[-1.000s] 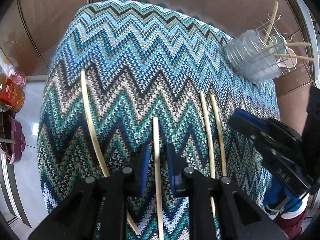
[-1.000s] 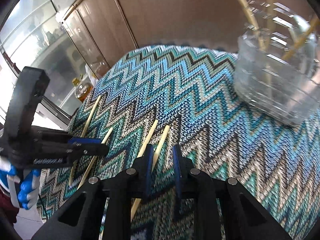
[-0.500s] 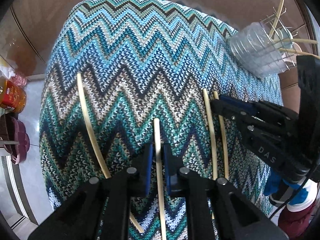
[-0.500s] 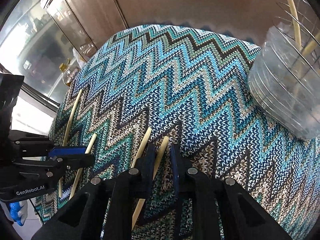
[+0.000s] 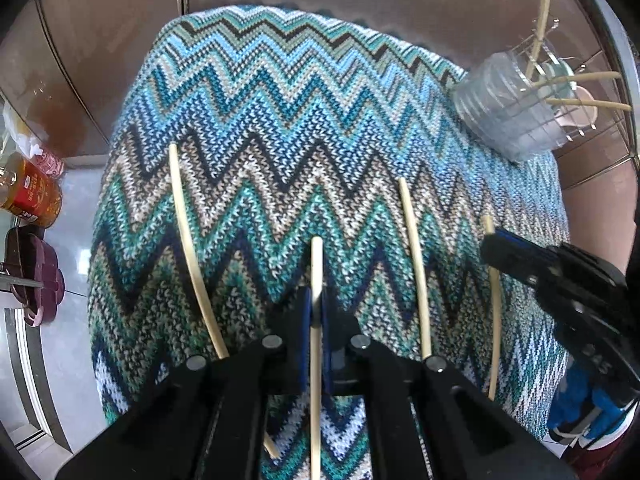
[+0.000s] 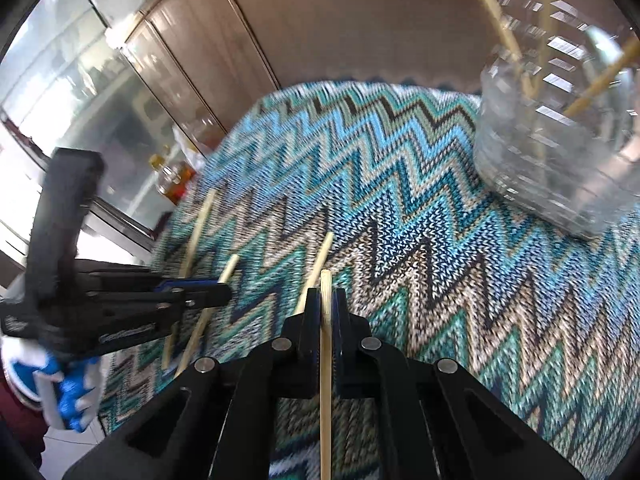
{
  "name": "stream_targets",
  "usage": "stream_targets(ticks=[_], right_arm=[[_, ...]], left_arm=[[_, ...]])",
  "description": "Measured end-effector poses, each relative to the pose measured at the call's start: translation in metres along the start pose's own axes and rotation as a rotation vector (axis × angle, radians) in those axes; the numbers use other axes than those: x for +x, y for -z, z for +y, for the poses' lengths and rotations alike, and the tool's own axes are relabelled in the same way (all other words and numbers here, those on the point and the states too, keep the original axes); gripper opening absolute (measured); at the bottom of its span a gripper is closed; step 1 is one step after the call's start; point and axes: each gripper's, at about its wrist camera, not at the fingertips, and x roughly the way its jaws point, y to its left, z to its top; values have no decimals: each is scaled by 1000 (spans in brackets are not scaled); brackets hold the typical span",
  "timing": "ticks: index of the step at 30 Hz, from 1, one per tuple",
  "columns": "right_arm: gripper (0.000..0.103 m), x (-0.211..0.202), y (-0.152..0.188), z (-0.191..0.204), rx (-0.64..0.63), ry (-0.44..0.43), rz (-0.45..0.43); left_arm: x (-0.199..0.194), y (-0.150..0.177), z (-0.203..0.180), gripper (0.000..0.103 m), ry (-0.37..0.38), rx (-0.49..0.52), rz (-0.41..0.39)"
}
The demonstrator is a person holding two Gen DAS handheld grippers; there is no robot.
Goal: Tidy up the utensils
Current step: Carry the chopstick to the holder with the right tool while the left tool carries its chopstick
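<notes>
The left gripper (image 5: 316, 312) is clamped narrow on 1 chopstick (image 5: 316, 264), whose far tip lies over the zigzag knit cloth (image 5: 280, 120). The right gripper (image 6: 326, 306) pinches another chopstick (image 6: 325, 320) tight, lifted off the cloth. 2 loose chopsticks (image 5: 188, 248) (image 5: 414, 264) lie on the cloth either side of the left gripper. At the far right stands a clear plastic holder (image 6: 552, 168) with more chopsticks inside.

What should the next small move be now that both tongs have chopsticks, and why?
Probably lift both straight up. The left tongs are shut on a chopstick, the right tongs on another chopstick. The clear plastic holder, already holding chopsticks, stands far right on the zigzag cloth; two loose ones stay.
</notes>
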Motion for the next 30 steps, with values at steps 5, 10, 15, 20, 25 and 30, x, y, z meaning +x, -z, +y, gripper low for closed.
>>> stream_targets(ticks=[5, 10, 15, 20, 25, 30], right_arm=[[5, -43, 18, 4, 15, -32, -107], [6, -89, 40, 9, 11, -43, -209], [6, -139, 64, 19, 17, -51, -320], [6, -172, 82, 23, 17, -52, -389], [5, -206, 90, 19, 24, -48, -464], [5, -238, 91, 10, 25, -33, -526]], left_arm=[[-29, 15, -12, 4, 9, 23, -82], [-73, 34, -24, 4, 28, 56, -185], [-115, 59, -37, 4, 76, 83, -289], [-147, 79, -51, 4, 123, 103, -360], [-175, 88, -70, 4, 144, 132, -431], [-198, 88, -93, 4, 167, 170, -502]])
